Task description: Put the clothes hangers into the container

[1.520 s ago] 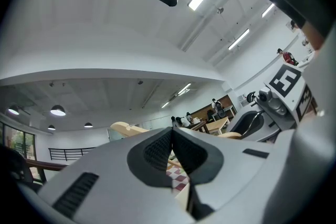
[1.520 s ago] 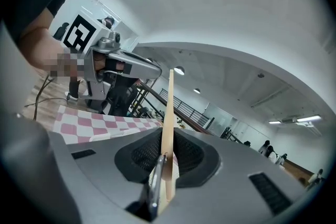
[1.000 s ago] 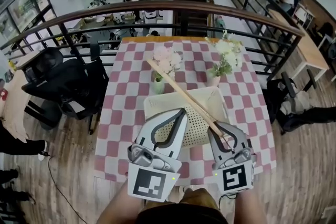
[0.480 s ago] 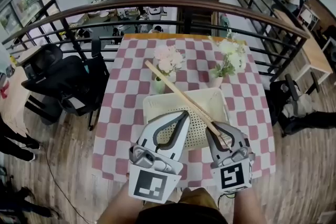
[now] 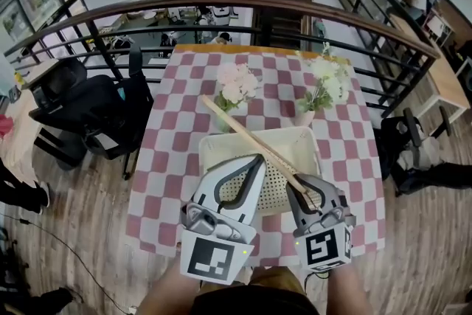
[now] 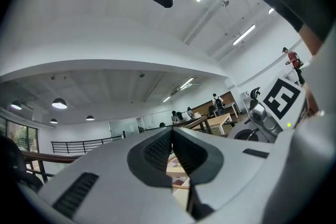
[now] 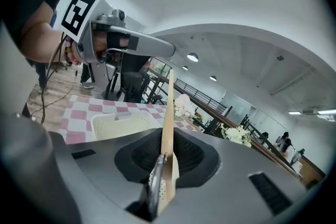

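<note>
One wooden hanger is in hand, and the step under way appears to be lowering it into the container. The right tool is clenched on the hanger at its hook end, with the metal hook and the wooden bar both pinched between the jaws. The bar runs up and to the left across the container. Its far end reaches past the rim, close to the pink flower vase. The left tool hovers over the container's near left part, jaws together and nothing between them.

Next move, as judged: bring the bar's far end inside the rim, probably along the diagonal, then lower and release.

Obstructions: the pink vase and a white flower vase stand on the tabletop just behind the container. The bar's far end could strike the pink one. A railing and an office chair stand beyond the tabletop, well apart from the work.
</note>
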Motion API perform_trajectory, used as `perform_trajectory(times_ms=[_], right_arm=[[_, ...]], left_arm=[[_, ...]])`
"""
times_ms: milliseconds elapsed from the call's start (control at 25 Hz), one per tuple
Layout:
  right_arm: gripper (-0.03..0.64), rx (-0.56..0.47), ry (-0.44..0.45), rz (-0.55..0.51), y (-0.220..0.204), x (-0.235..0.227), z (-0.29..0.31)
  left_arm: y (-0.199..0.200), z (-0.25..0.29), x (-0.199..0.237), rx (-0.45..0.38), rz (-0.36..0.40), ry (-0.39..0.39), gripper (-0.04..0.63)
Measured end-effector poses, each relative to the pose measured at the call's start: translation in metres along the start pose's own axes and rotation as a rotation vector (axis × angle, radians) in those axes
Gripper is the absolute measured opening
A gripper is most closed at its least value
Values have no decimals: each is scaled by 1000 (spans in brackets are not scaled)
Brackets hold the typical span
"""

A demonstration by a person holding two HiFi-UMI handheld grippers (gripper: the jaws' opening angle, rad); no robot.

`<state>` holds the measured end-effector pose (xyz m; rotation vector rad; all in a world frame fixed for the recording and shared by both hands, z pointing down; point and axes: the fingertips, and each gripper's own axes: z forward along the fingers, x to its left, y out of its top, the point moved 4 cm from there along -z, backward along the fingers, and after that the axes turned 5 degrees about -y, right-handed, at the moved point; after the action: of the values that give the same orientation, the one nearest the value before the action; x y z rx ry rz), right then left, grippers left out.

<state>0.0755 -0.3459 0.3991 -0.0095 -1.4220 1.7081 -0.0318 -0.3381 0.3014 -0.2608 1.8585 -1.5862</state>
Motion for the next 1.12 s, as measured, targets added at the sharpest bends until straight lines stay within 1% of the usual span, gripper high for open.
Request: perform_trajectory(times_ms=[240, 440, 920, 1120], right_arm=[[67, 22, 42, -1, -8, 2, 10], [67, 47, 76, 7, -15, 4, 16], [67, 99, 124, 38, -31, 4, 33], [67, 113, 141, 34, -30, 4, 42]], left_arm=[[-4, 7, 1, 4, -1, 4, 8], [-7, 13, 0, 15, 7, -6, 8], [-18, 24, 5, 37, -11, 3, 8], [-21, 24, 12, 45, -9, 15, 8]])
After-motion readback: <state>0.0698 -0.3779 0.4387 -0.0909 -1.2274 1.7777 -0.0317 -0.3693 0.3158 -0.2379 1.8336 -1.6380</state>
